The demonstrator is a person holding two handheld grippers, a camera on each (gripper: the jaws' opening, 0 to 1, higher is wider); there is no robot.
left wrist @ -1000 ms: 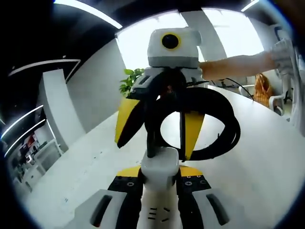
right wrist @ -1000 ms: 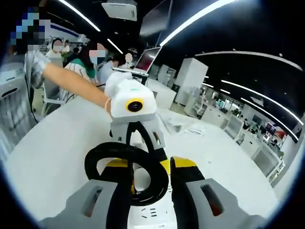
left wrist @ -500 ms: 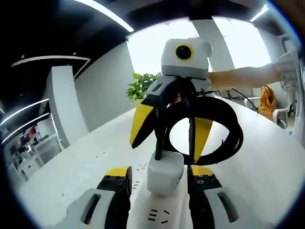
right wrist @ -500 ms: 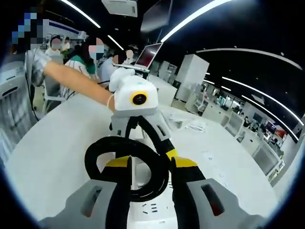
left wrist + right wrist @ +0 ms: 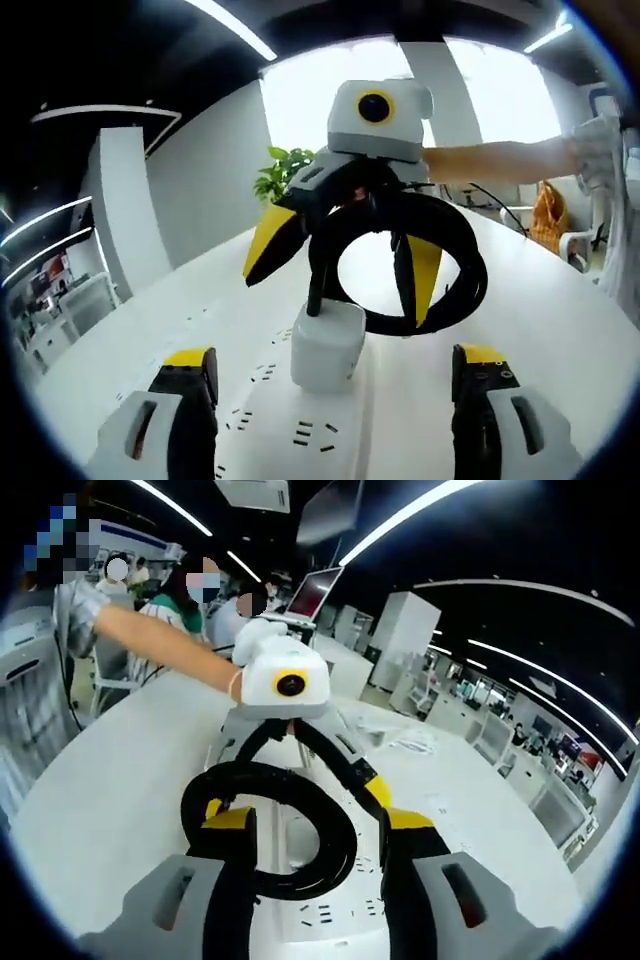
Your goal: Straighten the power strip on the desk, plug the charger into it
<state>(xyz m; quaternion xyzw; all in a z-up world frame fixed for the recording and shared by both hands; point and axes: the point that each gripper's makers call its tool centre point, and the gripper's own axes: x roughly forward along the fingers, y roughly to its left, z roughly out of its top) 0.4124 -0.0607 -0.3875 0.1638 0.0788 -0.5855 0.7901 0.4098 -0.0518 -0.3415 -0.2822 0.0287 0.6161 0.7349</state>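
A white charger (image 5: pixel 325 345) stands plugged into the white power strip (image 5: pixel 290 440), which lies on the white desk (image 5: pixel 560 320). Its black cable coil (image 5: pixel 460 270) rises above it. My left gripper (image 5: pixel 334 355) is open wide, its jaws well apart on either side of the charger and touching nothing. Facing it, my right gripper (image 5: pixel 333 300) hangs over the charger with its yellow jaws around the coil. In the right gripper view, the right gripper (image 5: pixel 318 820) stands open, the cable coil (image 5: pixel 335 850) and power strip (image 5: pixel 320 920) between its jaws, the left gripper (image 5: pixel 295 770) beyond.
A person's arm (image 5: pixel 500 160) reaches in to hold the right gripper. A green plant (image 5: pixel 275 175) stands at the desk's far end. An open laptop (image 5: pixel 310 600), papers (image 5: pixel 410 745) and seated people (image 5: pixel 190 605) are further back. Chairs (image 5: pixel 580 215) stand beside the desk.
My left gripper has let go of the charger and spread its jaws wide. The right gripper's jaws have widened a little. The charger stays seated in the strip.
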